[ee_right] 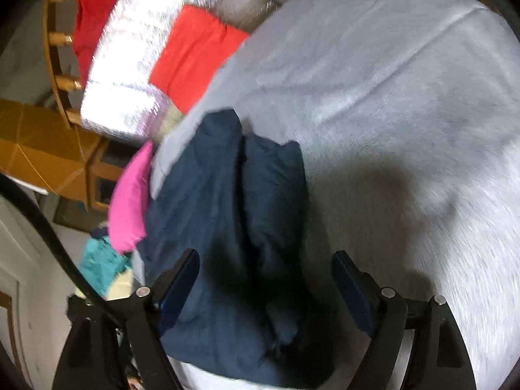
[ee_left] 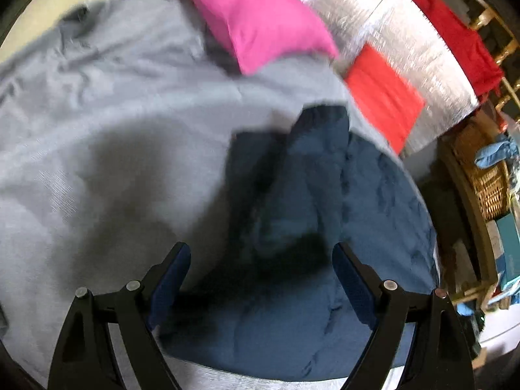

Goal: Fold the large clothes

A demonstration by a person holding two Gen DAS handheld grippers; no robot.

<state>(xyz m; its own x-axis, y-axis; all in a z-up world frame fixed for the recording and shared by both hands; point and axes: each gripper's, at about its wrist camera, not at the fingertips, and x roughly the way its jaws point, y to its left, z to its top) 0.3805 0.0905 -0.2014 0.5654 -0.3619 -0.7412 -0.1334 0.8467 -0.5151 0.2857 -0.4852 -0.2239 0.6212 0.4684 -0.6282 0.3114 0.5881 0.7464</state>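
Note:
A navy blue garment (ee_left: 312,227) lies bunched and partly folded on a light grey sheet (ee_left: 113,130). It also shows in the right wrist view (ee_right: 234,221), on the same grey sheet (ee_right: 390,113). My left gripper (ee_left: 261,273) is open and empty, hovering just above the navy garment. My right gripper (ee_right: 265,279) is open and empty too, above the near end of the garment. Both views are blurred by motion.
A pink cloth (ee_left: 256,16) and a folded red cloth (ee_left: 383,97) on a silver mat (ee_left: 406,32) lie beyond the garment. A teal cloth (ee_right: 100,263) and wooden furniture (ee_right: 42,149) are at the left of the right wrist view. A wicker basket (ee_left: 487,178) stands right.

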